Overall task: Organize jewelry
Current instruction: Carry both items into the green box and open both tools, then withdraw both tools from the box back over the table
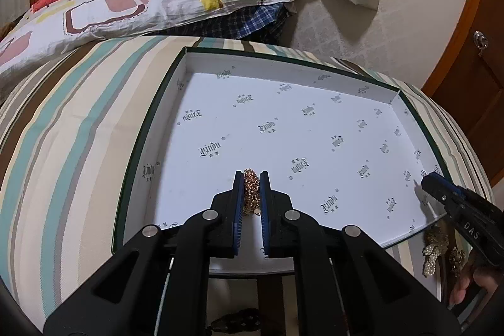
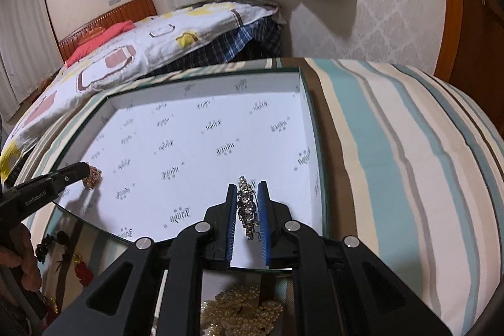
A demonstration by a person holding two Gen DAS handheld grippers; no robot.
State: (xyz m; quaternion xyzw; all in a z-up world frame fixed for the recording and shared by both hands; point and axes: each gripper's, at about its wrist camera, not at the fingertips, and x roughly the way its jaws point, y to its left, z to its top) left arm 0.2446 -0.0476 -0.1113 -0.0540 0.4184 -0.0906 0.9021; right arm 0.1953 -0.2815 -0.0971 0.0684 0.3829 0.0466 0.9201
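Note:
A shallow white printed box (image 1: 186,74) (image 2: 302,84) lies on the striped cloth. Over its near left part my left gripper (image 1: 251,177) is shut on a bunched gold chain (image 1: 250,188), and the same chain (image 2: 92,177) pokes out past that gripper's tip (image 2: 78,172) in the right wrist view. Above the box's near right part my right gripper (image 2: 249,188) is shut on a silver rhinestone piece (image 2: 246,207) that hangs between the blue pads. In the left wrist view the right gripper (image 1: 430,180) reaches in from the right edge; what it holds is hidden there.
Pearl and gold jewelry (image 2: 242,310) (image 1: 436,254) lies on the cloth just before the box's near edge. Dark beads and red pieces (image 2: 78,270) lie at near left. A hand (image 2: 22,257) holds the left gripper. A bed with patterned pillow (image 1: 126,5) stands behind.

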